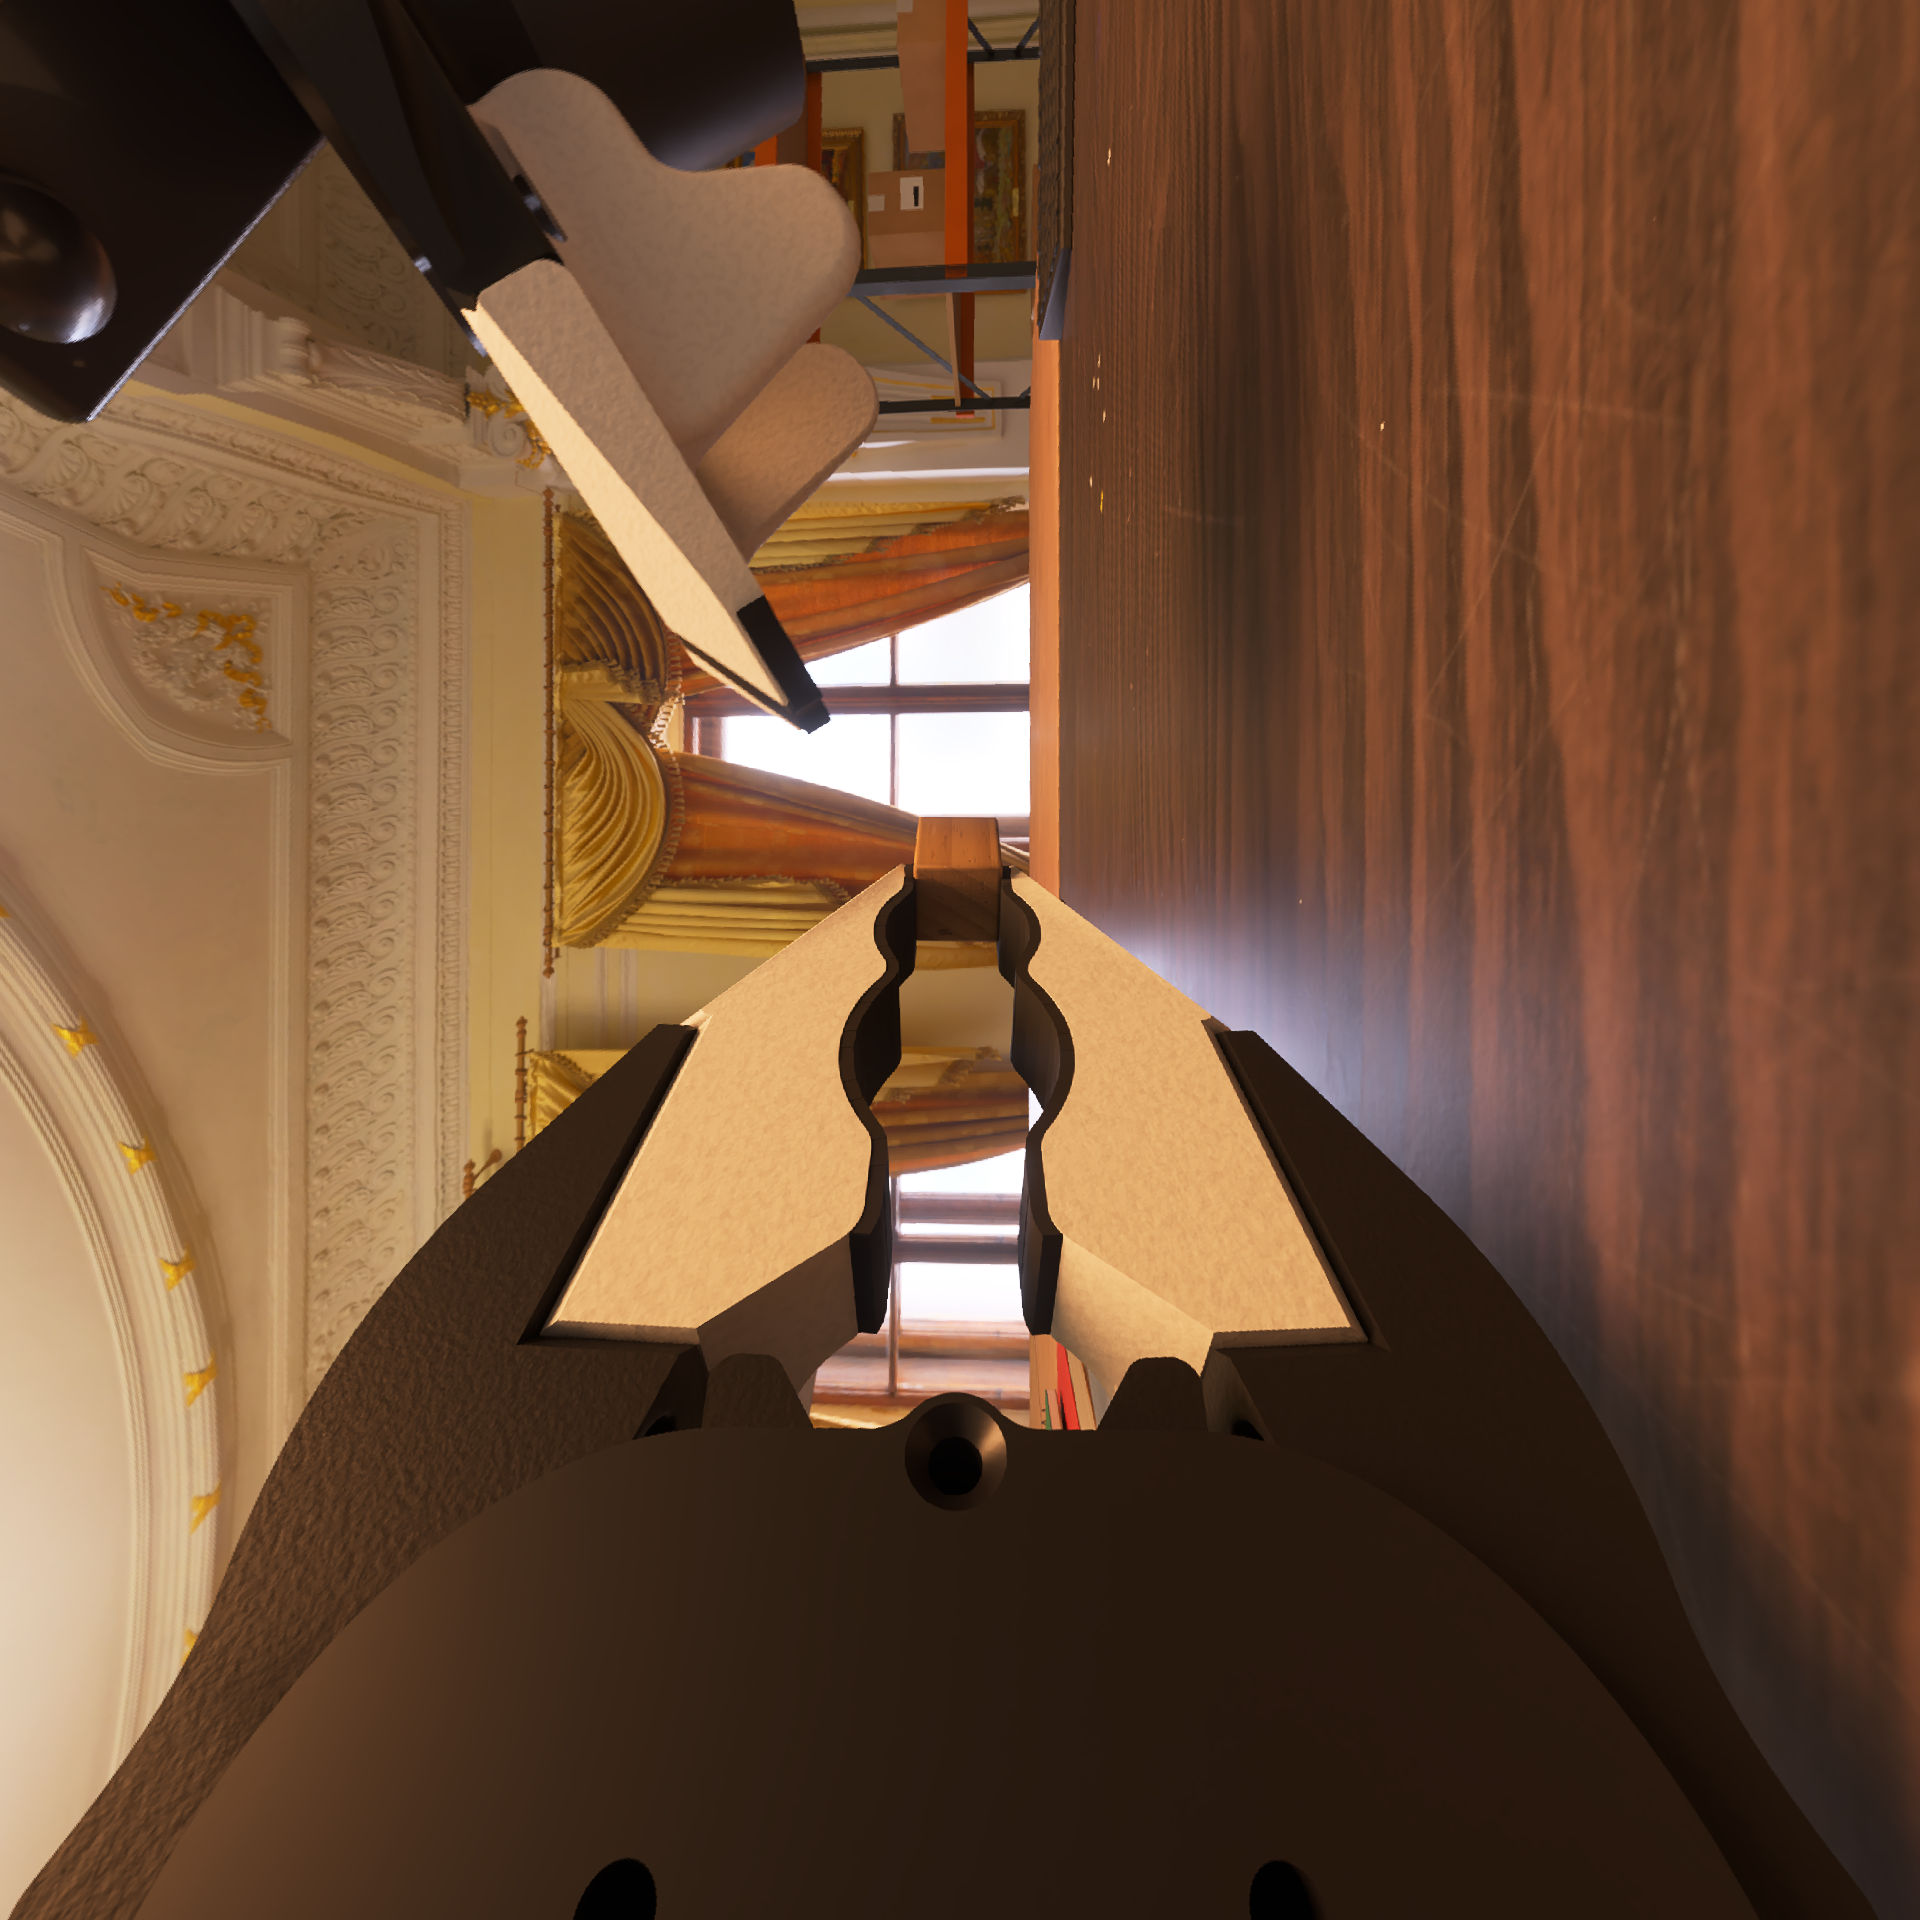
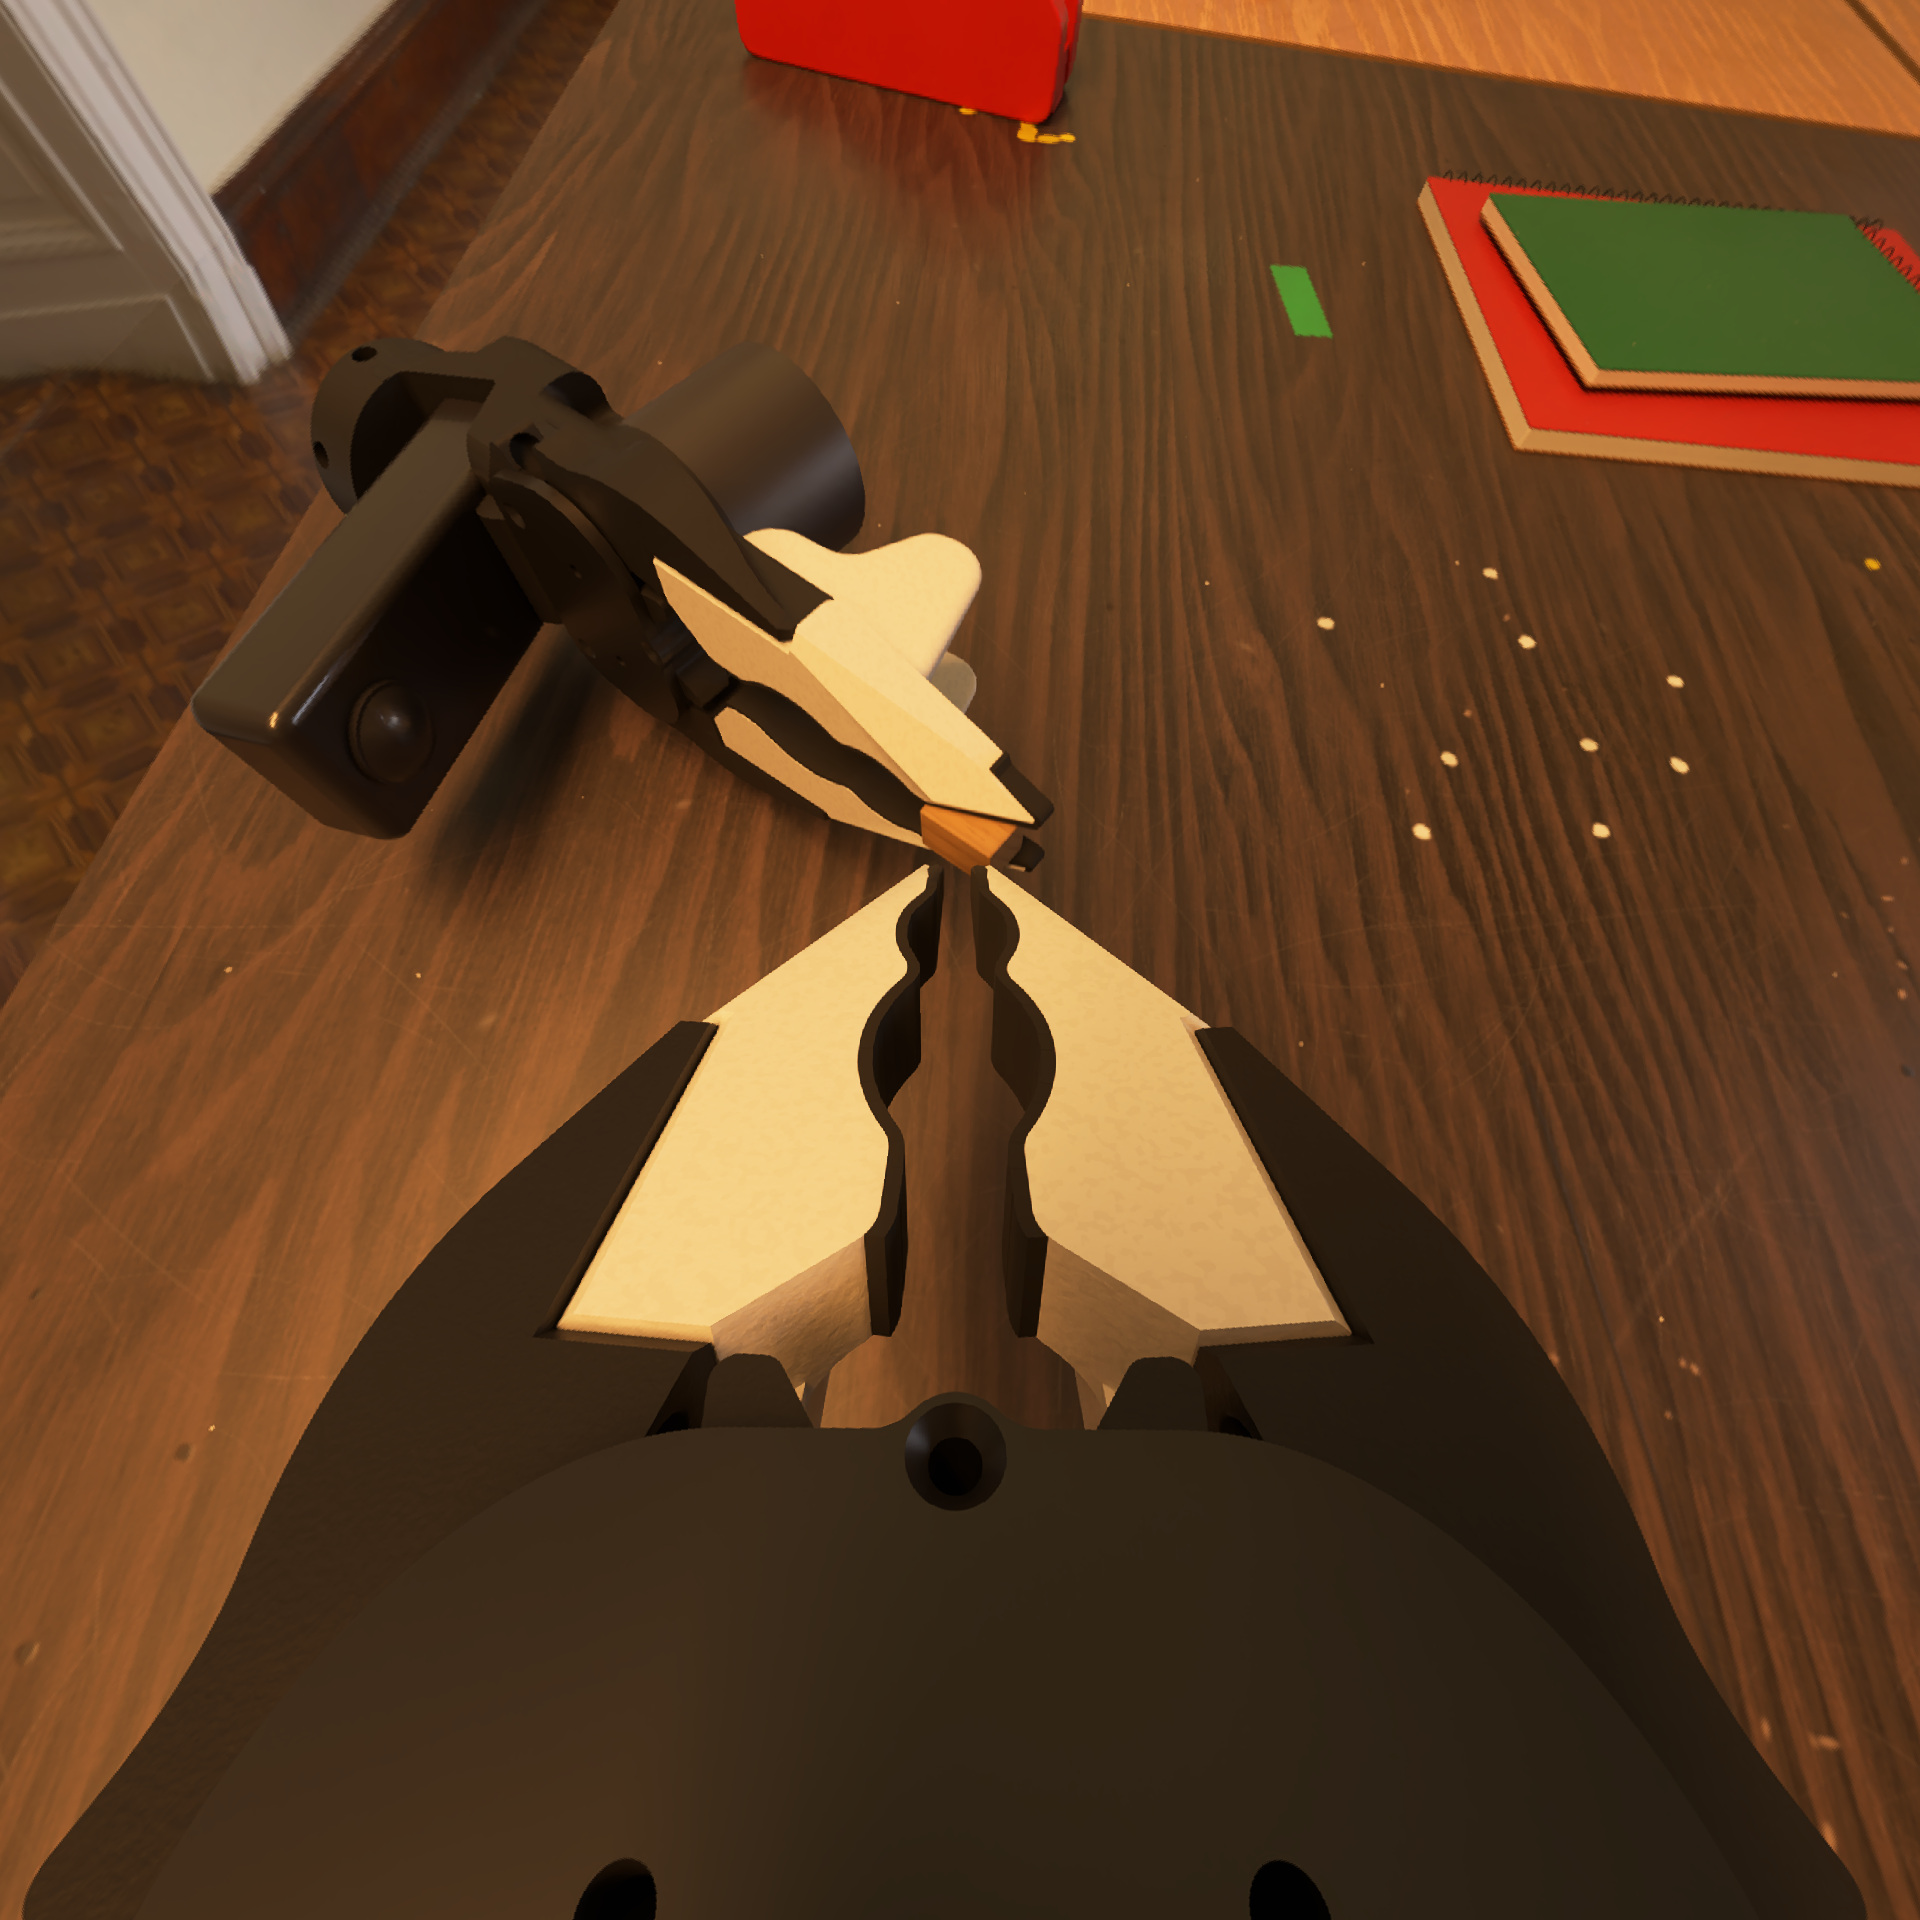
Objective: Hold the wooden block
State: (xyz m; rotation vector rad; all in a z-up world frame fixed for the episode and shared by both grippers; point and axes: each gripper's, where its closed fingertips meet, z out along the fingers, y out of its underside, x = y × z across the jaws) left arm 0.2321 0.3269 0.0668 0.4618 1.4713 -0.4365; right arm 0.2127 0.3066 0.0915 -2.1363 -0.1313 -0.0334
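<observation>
Two grippers meet at the wooden block (image 2: 966, 837). The left gripper (image 1: 958, 894) is clamped on the block (image 1: 957, 878), which sits between its fingertips, lifted clear of the dark wooden table (image 2: 1195, 935). The right gripper (image 2: 956, 881) hovers just beside the block with its jaws nearly together, a thin gap left between them, gripping nothing. Farther from the block across the table lie a small green strip (image 2: 1301, 300), a green notebook (image 2: 1714, 291) stacked on a red one (image 2: 1621, 416), and a red box (image 2: 914, 47) at the far edge.
</observation>
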